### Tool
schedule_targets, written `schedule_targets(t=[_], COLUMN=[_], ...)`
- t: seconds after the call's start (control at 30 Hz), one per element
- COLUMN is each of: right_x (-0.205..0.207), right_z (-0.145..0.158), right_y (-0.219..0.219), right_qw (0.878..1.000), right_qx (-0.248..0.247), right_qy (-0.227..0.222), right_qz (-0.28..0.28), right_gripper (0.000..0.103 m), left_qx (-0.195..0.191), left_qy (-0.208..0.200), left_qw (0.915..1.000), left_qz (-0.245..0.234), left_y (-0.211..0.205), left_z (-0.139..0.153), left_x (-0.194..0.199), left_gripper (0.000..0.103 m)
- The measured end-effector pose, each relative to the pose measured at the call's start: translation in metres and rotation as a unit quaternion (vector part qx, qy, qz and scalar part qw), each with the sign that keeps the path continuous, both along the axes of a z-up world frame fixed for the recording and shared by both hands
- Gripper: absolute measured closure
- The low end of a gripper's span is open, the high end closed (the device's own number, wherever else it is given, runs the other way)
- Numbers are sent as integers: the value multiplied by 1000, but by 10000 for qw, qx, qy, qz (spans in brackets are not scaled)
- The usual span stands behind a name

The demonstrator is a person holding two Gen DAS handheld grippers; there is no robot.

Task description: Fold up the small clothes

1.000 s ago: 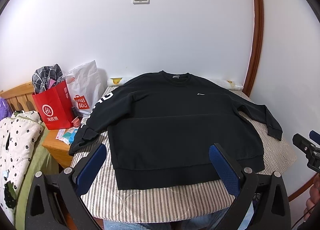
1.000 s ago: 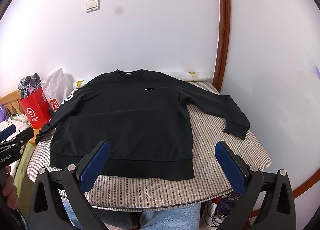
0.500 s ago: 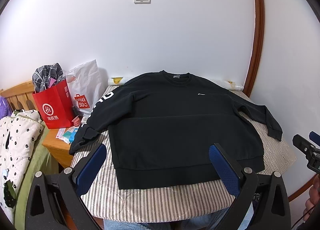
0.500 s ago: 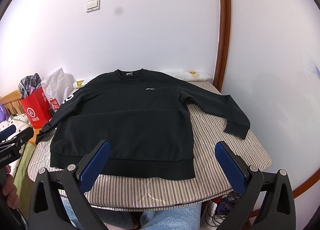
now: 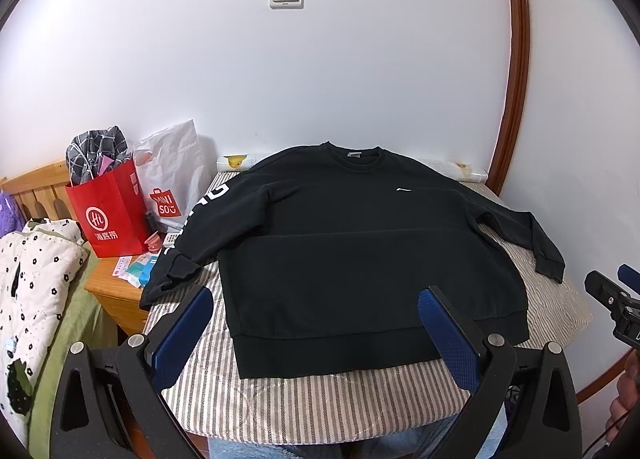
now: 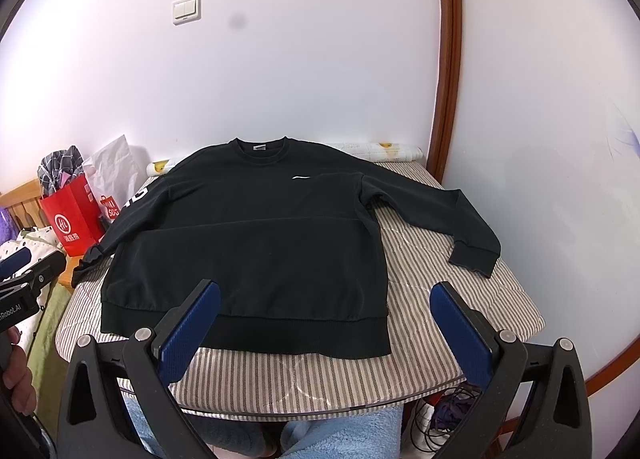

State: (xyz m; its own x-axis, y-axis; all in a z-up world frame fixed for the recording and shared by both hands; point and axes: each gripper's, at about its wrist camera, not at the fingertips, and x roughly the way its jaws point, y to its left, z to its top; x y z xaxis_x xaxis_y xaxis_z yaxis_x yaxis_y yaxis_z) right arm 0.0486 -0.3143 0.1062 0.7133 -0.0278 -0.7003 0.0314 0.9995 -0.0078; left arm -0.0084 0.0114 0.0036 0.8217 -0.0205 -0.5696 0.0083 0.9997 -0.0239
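Left to right, with all places given relative to the black long-sleeved crew-neck sweatshirt [image 5: 360, 251]. Left of it, beyond the sleeve bearing white lettering [image 5: 192, 231], a red paper carrier bag [image 5: 110, 211] holds a grey checked cloth [image 5: 96, 151] and something pink; just beside it stands a white plastic shopping bag [image 5: 172, 175], contents hidden. Both rest on a low wooden cabinet [image 5: 116, 299] strewn with small packets. The sweatshirt itself lies flat, front up, collar toward the wall, on a brown-and-white striped padded table cover [image 6: 440, 339] — its other sleeve [image 6: 460, 227] stretches out to the right, cuff near the table's edge.

The left gripper [image 5: 316, 331] hangs before the hem's left half, the right gripper [image 6: 324, 323] before the hem's right corner; the blue-padded jaws of each are spread wide and hold nothing.

Judged stage: folding not yet begun — garment spread, no fold visible. The next move probably calls for each claw to descend on a cuff or shoulder, pinch a single layer, and carry the sleeve inward over the body.
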Motion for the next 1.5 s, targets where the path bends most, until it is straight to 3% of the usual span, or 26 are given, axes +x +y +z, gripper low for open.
schedule_targets(t=[0.67, 0.9, 1.2, 1.5], right_x=[1, 19, 60, 93], right_z=[-7, -34, -82, -117], right_y=[5, 4, 25, 60], right_qw=[9999, 9999, 9982, 9947], right_qx=[-133, -93, 52, 1], right_qy=[-97, 118, 554, 890], right_qz=[-16, -13, 226, 516], right_gripper=[0, 0, 0, 0], left_qx=[139, 131, 109, 140], left_qy=[-75, 378, 869, 1217], left_qw=[9999, 9991, 9932, 9876], left_qz=[0, 118, 764, 980], left_y=[10, 37, 107, 154], left_z=[-1, -43, -104, -134], left_x=[10, 40, 68, 104], left_gripper=[0, 0, 1, 1])
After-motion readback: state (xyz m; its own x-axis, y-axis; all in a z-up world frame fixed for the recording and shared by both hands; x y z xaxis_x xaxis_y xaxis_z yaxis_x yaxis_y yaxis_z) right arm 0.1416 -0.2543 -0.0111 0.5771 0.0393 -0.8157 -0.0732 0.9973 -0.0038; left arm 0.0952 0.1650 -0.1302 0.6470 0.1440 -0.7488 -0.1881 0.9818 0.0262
